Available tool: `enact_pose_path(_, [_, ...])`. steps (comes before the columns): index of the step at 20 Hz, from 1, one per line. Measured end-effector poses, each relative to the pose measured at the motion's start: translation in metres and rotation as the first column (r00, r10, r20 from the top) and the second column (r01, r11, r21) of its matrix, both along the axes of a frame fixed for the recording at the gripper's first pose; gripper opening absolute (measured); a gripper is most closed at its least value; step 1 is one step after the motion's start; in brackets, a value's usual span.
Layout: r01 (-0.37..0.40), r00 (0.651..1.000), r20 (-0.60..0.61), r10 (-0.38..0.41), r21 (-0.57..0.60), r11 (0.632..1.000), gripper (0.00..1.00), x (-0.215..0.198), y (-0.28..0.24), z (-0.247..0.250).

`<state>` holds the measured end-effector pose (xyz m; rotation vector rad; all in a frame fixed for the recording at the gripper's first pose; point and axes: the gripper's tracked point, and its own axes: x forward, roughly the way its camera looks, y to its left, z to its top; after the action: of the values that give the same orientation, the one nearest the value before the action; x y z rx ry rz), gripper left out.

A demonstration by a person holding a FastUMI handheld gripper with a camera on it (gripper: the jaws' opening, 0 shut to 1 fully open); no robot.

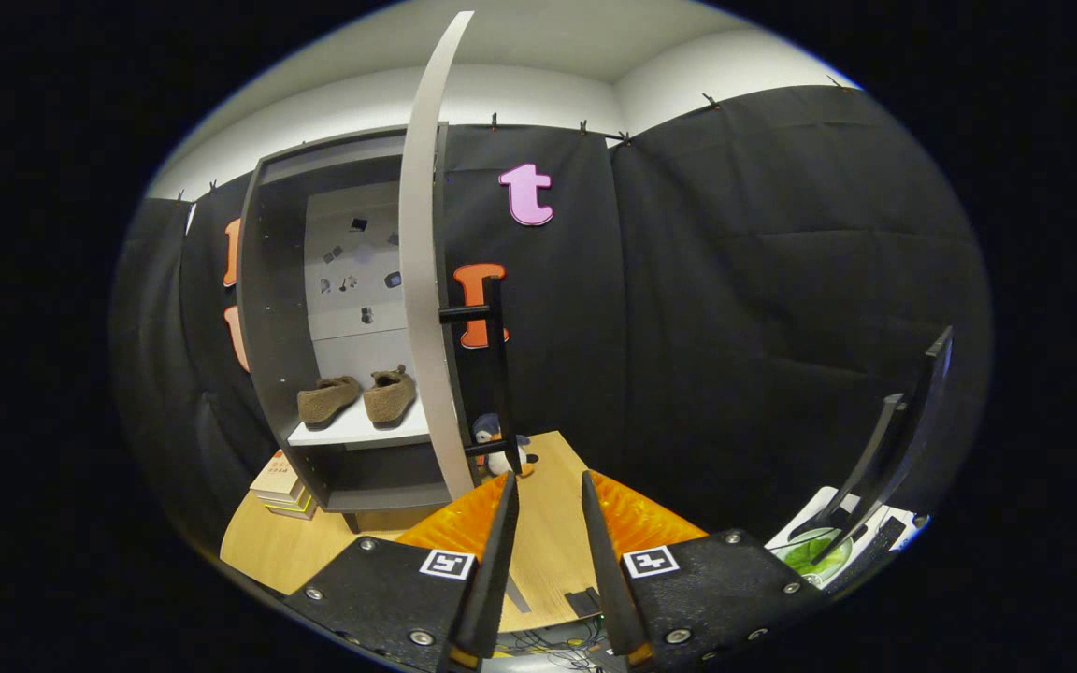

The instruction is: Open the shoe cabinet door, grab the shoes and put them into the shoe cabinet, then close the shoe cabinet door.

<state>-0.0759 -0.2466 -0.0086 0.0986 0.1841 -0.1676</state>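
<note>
The shoe cabinet (pixel 286 308) stands on a wooden table (pixel 548 542), beyond the fingers and off to their left, with its dark frame open toward the camera. Its door (pixel 423 280) is swung wide and seen edge-on as a pale curved strip, running from high above the fingers down to a spot just ahead of the left fingertip. A black bar handle (pixel 498 374) is fixed upright to the door's outer face, on the side nearer the fingers.

The shoes (pixel 358 397), a brown fuzzy pair, sit side by side on the white shelf (pixel 351 430) inside the cabinet, toes pointing outward, touching nothing of the tool. The back panel behind them is pale with a few small dark marks. The compartment below the shelf looks dark; what it holds cannot be told.

The gripper (pixel 548 486) hangs over the table with its two fingers spread apart and nothing between them, only bare wood showing in the gap. The fingers are near the door's lower edge but not touching it.

A small stuffed penguin (pixel 499 444) stands on the table just behind the handle's lower end. A few stacked books (pixel 281 486) lie beside the cabinet's far left corner. To the right of the fingers, well apart, a thin black stand (pixel 884 458) leans over a green dish (pixel 814 553).
</note>
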Motion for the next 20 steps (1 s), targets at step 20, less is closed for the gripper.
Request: enact_pose_path(20, [-0.197, 0.98, 0.014, 0.197, 0.009, 0.98, 0.47, 0.016, 0.072, 0.005])
